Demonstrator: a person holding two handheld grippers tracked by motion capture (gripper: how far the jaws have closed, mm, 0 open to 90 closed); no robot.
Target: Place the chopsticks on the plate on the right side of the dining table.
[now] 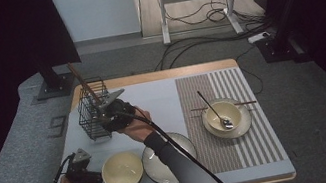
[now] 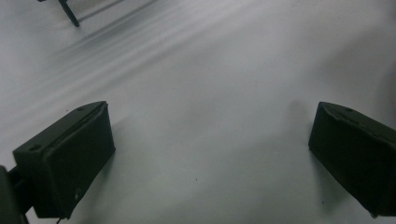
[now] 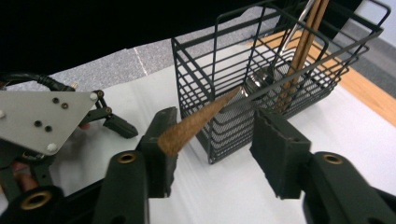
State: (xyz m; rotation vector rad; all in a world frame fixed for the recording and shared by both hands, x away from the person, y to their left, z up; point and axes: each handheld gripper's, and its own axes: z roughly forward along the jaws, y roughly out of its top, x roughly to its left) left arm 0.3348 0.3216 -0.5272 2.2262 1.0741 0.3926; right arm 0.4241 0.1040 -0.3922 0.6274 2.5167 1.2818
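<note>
A black wire basket [image 1: 92,109] [image 3: 261,79] stands at the table's far left with wooden chopsticks [image 3: 306,37] upright in it. A wooden-handled metal spoon [image 3: 196,121] leans out of the basket, its handle end lying against one jaw of my right gripper [image 1: 107,115] [image 3: 215,119]. The other jaw stands clear of the handle, so this gripper is open. My left gripper [image 1: 82,162] [image 2: 210,135] hovers open over the pale mat near the front left, with nothing between its jaws.
A cream bowl [image 1: 122,170] and a grey plate [image 1: 180,144] sit at the front. On the striped placemat [image 1: 256,141], a bowl on a plate [image 1: 239,131] holds a spoon [image 1: 220,117] and chopsticks. My left gripper's grey plate [image 3: 42,121] lies close to the basket.
</note>
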